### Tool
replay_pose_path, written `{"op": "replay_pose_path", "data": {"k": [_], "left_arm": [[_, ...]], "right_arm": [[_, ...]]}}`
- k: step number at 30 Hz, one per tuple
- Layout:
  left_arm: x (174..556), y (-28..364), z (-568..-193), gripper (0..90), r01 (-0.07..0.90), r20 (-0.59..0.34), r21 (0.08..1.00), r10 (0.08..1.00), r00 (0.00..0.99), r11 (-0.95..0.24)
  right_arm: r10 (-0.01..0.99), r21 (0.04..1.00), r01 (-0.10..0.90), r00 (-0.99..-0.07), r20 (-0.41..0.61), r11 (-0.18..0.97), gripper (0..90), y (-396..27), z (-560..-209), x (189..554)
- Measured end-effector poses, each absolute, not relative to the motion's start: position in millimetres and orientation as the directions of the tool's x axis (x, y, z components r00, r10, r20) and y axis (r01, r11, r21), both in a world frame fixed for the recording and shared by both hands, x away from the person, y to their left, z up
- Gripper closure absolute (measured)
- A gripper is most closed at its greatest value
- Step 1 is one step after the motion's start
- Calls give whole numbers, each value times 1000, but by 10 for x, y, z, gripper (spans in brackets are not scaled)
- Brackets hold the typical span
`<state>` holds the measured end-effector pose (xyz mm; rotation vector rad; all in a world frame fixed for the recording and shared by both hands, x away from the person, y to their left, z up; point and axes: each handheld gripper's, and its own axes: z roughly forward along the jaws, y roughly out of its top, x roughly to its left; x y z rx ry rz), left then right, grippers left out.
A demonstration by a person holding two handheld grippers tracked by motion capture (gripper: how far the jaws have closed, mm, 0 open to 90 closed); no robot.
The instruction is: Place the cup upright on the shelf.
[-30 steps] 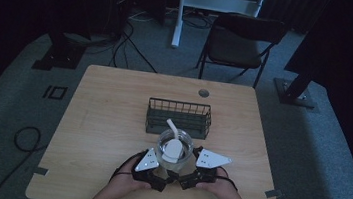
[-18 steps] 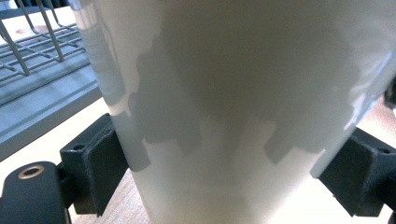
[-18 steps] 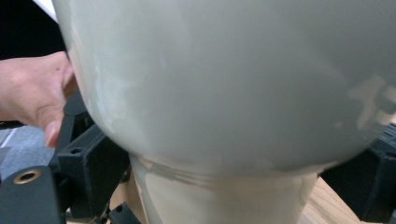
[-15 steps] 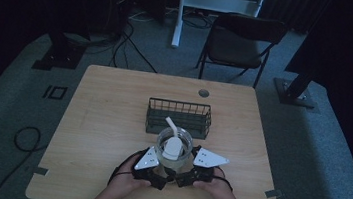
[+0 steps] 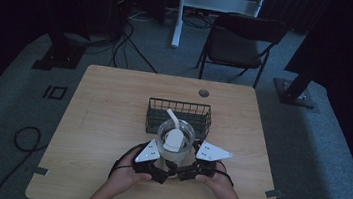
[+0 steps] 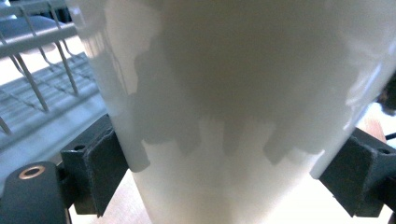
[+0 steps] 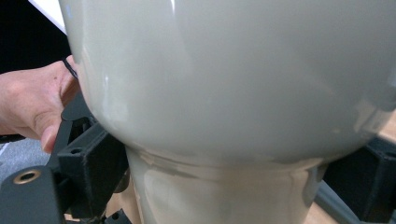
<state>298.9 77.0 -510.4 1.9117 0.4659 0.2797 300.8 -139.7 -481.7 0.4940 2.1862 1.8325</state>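
Both grippers, left gripper (image 5: pixel 157 163) and right gripper (image 5: pixel 188 165), clamp their fingers on the white cup (image 5: pixel 175 139) from opposite sides, sharing its weight; it sits between them on the table (image 5: pixel 101 121), just before the wire basket (image 5: pixel 178 115).

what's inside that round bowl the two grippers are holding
A white spoon-like utensil lies in the bowl, handle over the far rim toward the wire basket. Whatever lies under its head is hidden.
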Motion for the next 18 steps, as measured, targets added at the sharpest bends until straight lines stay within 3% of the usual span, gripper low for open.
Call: {"op": "replay_pose_path", "data": {"k": [18], "left_arm": [[3532,707,-4315,116,98,73,925,425,902,-367]], "right_arm": [[442,995,13,-897,-31,97,87,-1454,-4141,3446]]}}
